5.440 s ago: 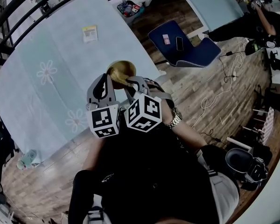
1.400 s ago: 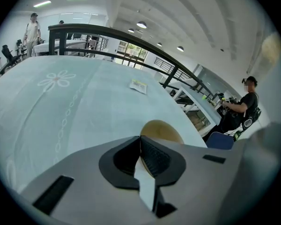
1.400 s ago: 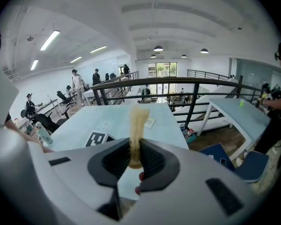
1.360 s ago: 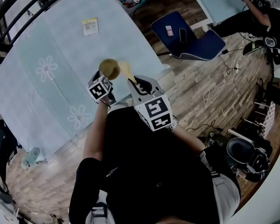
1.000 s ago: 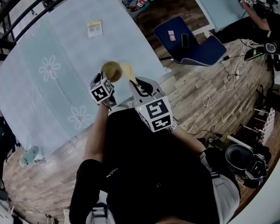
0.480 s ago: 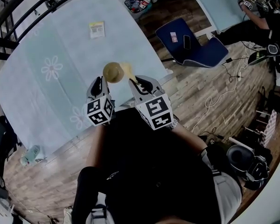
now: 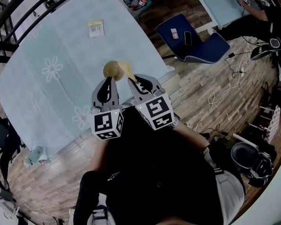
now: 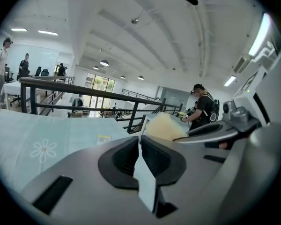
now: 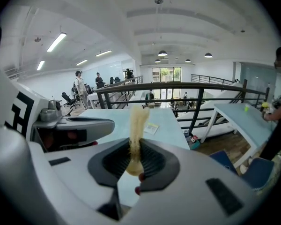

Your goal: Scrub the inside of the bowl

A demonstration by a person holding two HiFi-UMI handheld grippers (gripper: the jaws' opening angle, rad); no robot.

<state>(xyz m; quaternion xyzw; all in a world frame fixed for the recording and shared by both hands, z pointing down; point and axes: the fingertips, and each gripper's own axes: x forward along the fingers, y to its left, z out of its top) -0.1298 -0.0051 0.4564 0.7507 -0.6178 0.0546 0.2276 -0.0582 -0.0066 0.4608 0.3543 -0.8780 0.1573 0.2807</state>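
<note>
A small tan bowl (image 7: 111, 70) stands on the pale blue tablecloth (image 7: 47, 41), near the table's edge in front of me. My left gripper (image 7: 109, 80) sits just behind the bowl, and I cannot tell whether it touches it. In the left gripper view the left gripper (image 8: 140, 137) is shut with nothing seen between its jaws; the bowl is hidden there. My right gripper (image 7: 132, 81) is shut on a yellow sponge (image 7: 126, 68), which sticks out beside the bowl's right rim. The sponge (image 9: 136, 123) stands upright in the right gripper (image 9: 135, 146).
A yellow-and-white card (image 7: 96, 28) lies further up the table. A black railing (image 7: 18, 13) runs behind it. A blue chair (image 7: 192, 41) with a phone stands to the right on the wooden floor, near cables (image 7: 220, 93). A box of items (image 7: 133, 1) sits under the table's far end.
My left gripper has drawn back from the bowl and turned, its marker cube now facing the head camera. The bowl and the sponge in the right gripper have barely moved.
</note>
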